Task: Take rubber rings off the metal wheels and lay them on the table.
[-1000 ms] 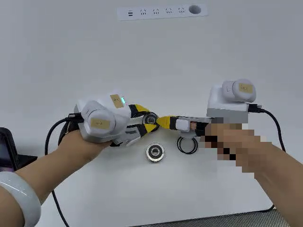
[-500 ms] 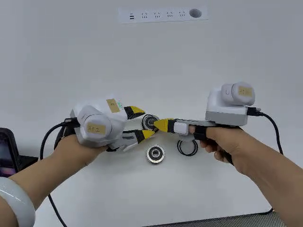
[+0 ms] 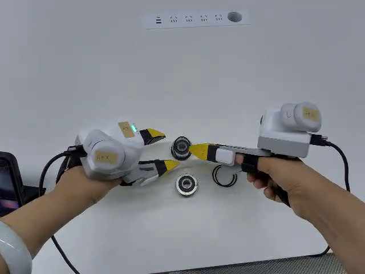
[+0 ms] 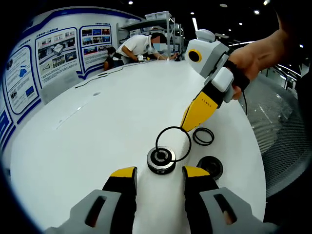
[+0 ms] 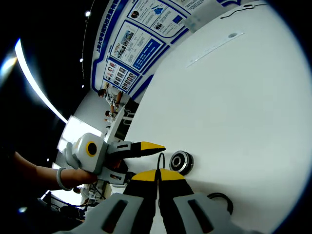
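A metal wheel (image 3: pixel 181 148) (image 4: pixel 161 159) (image 5: pixel 181 162) lies flat on the white table. My left gripper (image 3: pixel 164 149) (image 4: pixel 160 175) is open just left of it, its yellow tips apart from the wheel. From the right, my right gripper (image 3: pixel 194 150) (image 5: pixel 157 178) is shut on a thin black rubber ring (image 4: pixel 173 128) (image 5: pixel 159 160). The ring stands up from the closed tips, and its lower edge hangs over the wheel's rim. A second wheel (image 3: pixel 186 184) (image 4: pixel 210 167) lies nearer me. Loose rubber rings (image 3: pixel 226 176) (image 4: pixel 203 136) (image 5: pixel 220 199) lie on the table under the right gripper.
A white power strip (image 3: pixel 195 17) lies at the far side of the table. A dark device (image 3: pixel 8 177) sits at the left edge. Black cables (image 3: pixel 57 165) trail from both grippers. The table's front edge (image 3: pixel 256 264) runs close to me.
My left gripper has let go of the wheel, opened and drawn back to the left. The wheel now rests on the table. The right gripper has shifted slightly right, still pinching the ring.
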Demonstrator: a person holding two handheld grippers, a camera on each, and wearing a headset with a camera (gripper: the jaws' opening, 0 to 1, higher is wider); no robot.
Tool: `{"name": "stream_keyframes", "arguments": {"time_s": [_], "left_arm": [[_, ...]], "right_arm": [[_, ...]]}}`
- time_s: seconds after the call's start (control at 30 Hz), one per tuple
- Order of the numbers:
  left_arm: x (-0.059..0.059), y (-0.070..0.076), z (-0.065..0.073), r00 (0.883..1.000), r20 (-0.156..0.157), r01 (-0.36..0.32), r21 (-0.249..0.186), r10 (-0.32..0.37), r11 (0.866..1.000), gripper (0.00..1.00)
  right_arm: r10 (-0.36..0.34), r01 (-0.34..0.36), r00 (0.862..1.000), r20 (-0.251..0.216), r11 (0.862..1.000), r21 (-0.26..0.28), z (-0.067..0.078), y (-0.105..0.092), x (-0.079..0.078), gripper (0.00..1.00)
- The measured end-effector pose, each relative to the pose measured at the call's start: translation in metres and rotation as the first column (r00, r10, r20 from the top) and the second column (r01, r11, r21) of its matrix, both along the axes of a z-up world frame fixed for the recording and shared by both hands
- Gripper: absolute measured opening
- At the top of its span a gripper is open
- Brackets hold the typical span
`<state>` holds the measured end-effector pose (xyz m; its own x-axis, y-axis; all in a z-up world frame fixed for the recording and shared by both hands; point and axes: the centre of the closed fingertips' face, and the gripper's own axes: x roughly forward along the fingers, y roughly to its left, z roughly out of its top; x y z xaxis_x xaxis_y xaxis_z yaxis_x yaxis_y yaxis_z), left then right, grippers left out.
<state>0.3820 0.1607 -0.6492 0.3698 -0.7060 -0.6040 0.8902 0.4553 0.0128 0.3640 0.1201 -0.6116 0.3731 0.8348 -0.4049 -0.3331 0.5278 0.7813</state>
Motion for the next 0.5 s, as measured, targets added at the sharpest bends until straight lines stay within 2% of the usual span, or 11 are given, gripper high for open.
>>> {"name": "stream_keyframes", "arguments": {"time_s": [0.13, 0.27, 0.5], "left_arm": [[0.000, 0.003, 0.000, 1.000, -0.005, -0.012, -0.004, 0.012, 1.000, 0.41], [0.000, 0.004, 0.000, 1.000, -0.012, -0.022, -0.009, 0.021, 1.000, 0.43], [-0.001, 0.006, 0.000, 1.000, -0.015, -0.025, -0.015, 0.025, 1.000, 0.45]], "right_arm": [[-0.027, 0.027, 1.000, -0.013, 1.000, -0.009, -0.001, -0.017, -0.007, 0.02], [-0.059, 0.057, 0.997, -0.041, 0.998, -0.031, -0.010, -0.037, -0.016, 0.02], [-0.091, 0.087, 0.992, -0.082, 0.995, -0.053, -0.020, -0.057, -0.029, 0.02]]}}
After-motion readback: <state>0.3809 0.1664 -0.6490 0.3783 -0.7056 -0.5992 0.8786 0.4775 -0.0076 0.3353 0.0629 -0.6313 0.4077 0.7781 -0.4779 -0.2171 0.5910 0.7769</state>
